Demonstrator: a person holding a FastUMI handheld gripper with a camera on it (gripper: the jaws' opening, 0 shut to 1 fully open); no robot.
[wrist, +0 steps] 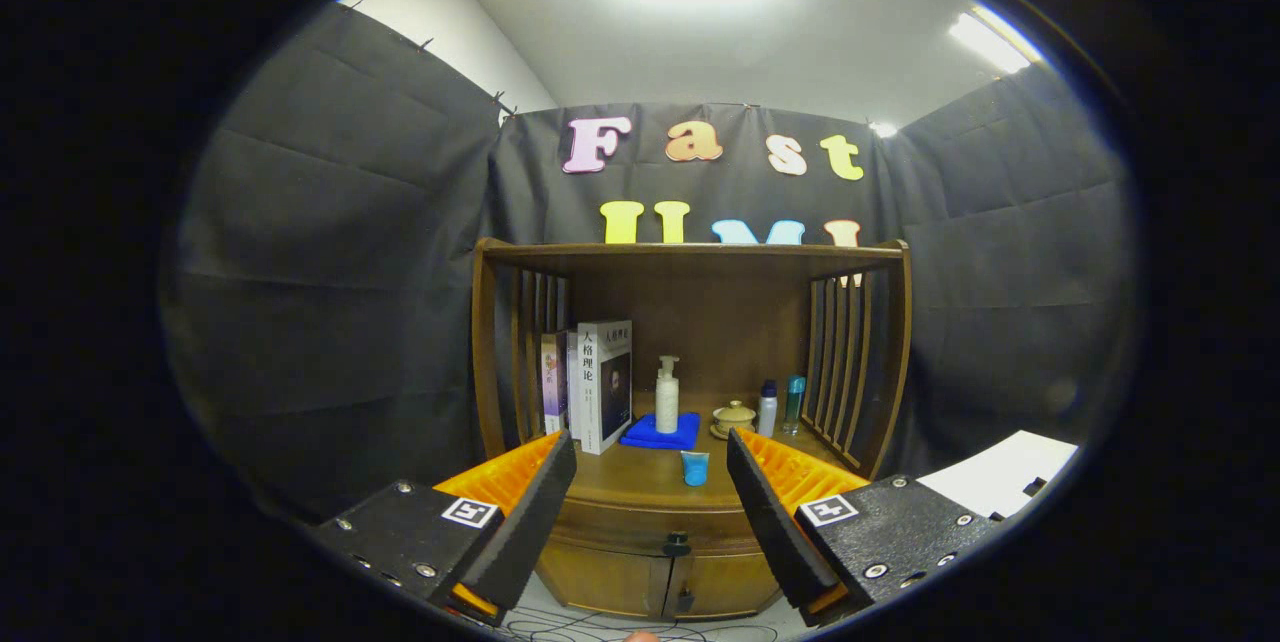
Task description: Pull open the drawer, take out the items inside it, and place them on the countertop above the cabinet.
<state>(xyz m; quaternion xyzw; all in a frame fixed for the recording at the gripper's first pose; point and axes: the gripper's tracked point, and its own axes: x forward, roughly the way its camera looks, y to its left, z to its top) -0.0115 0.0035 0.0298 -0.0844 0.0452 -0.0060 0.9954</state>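
The drawer (pixel 672 525) sits shut between my tool's (pixel 650 502) two fingers, which I see spread wide and holding nothing, its dark knob (pixel 677 544) at six o'clock from the small blue cup (pixel 695 468) on the desk (pixel 640 482) above. Beyond the cup, at twelve o'clock, a white pump bottle (pixel 667 394) stands on a folded blue cloth (pixel 660 432), with books (pixel 596 384) upright at nine o'clock. A lidded tea bowl (pixel 733 417) and two slim bottles (pixel 780 406) stand at three o'clock; cabinet doors (pixel 650 587) lie below the drawer.

books (pixel 592 384) | pump bottle (pixel 667 396) on blue cloth (pixel 660 434) | lidded cup (pixel 733 418)
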